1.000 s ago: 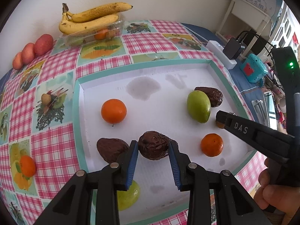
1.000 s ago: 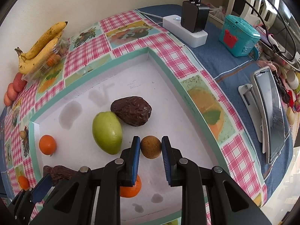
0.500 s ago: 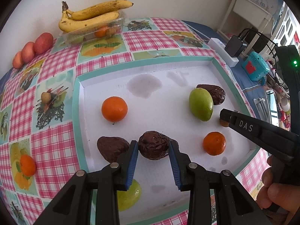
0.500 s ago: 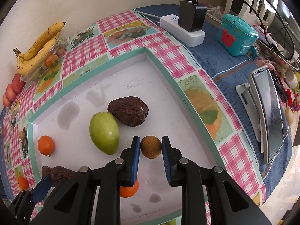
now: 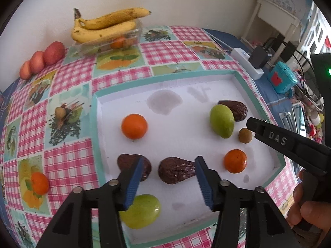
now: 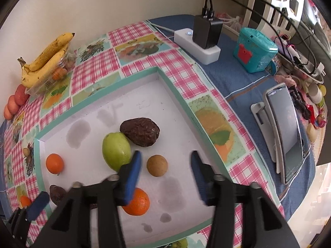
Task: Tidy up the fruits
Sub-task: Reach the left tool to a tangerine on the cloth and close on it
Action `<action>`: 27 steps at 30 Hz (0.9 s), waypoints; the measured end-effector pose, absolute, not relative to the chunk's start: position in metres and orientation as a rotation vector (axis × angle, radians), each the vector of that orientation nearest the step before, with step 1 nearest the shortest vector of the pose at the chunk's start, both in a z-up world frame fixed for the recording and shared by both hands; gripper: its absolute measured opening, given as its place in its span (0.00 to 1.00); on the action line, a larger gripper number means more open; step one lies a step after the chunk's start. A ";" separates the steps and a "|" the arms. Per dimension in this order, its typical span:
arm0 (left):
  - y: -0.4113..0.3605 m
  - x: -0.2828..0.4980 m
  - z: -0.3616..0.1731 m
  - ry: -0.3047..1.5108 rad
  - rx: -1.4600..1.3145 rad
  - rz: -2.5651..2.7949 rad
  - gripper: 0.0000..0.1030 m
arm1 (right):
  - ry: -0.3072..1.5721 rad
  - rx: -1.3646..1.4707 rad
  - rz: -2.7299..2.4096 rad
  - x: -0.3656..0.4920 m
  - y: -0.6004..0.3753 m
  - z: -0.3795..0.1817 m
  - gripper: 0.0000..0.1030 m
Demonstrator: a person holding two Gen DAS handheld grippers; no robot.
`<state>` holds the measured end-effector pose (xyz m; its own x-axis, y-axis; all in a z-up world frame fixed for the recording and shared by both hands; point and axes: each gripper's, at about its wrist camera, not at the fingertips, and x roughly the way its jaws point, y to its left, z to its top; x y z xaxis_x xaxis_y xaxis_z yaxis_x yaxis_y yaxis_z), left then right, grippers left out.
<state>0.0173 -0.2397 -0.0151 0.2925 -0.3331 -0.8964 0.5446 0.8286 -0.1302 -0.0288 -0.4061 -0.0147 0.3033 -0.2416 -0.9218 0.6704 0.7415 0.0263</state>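
both tongs stand open and grip nothing: the left tongs [image 5: 168,180] straddle a dark wrinkled fruit [image 5: 176,173] beside its twin [image 5: 132,165], and the right tongs [image 6: 165,172] frame a small brown fruit [image 6: 157,165]. the fruits lie loose on the white tray [image 6: 144,82] on the tabletop. judging by the mix, with oranges, green fruits and dark ones apart from their kind, most sorting seems left.

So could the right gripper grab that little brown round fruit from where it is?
Probably yes: the right gripper is open, and the small brown fruit sits between its jaws with nothing blocking it.
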 end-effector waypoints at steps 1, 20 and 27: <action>-0.236 0.020 -0.014 1.133 0.207 -0.576 0.61 | 1.104 0.448 -0.630 -0.029 -0.406 -0.013 0.59; -0.121 0.084 -0.005 1.135 -0.008 -0.244 0.97 | 1.094 0.415 -0.552 -0.022 -0.379 -0.002 0.77; -0.072 0.096 -0.001 1.115 -0.037 -0.131 0.98 | 1.085 0.382 -0.483 -0.011 -0.351 0.005 0.77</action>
<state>0.0958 -0.0724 -0.0008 0.4329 -0.1235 -0.8929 0.0867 0.9917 -0.0952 -0.0108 -0.3510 0.0053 0.3816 -0.1851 -0.9056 0.5484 0.8340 0.0606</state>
